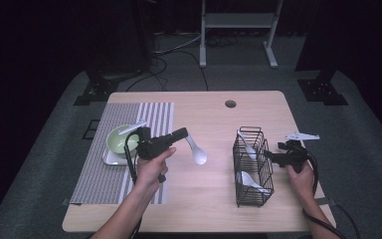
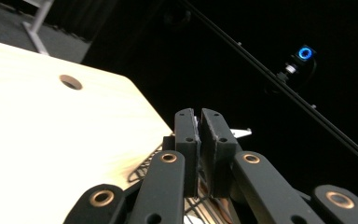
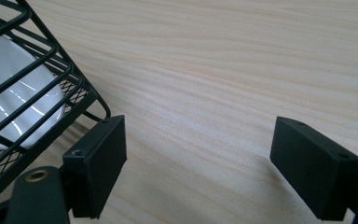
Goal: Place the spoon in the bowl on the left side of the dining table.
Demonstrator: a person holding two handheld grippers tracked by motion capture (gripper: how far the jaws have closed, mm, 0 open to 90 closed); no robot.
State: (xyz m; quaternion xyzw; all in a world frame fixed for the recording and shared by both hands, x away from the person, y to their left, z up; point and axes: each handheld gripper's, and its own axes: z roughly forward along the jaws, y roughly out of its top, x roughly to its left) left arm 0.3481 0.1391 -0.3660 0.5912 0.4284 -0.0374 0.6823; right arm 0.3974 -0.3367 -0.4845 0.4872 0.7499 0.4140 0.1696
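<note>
Spoon hung in the tightly shut left claw over the middle of the surface, its long handle pointing back toward the bowl near the left edge, while the right claw gaped wide beside the basket.

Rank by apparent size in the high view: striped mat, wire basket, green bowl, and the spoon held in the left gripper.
1. Striped mat, clearly the largest.
2. Wire basket.
3. Green bowl.
4. Spoon, held in the left gripper, smallest. It is lifted nearer the camera, yet it looks slimmer than the bowl.
</note>
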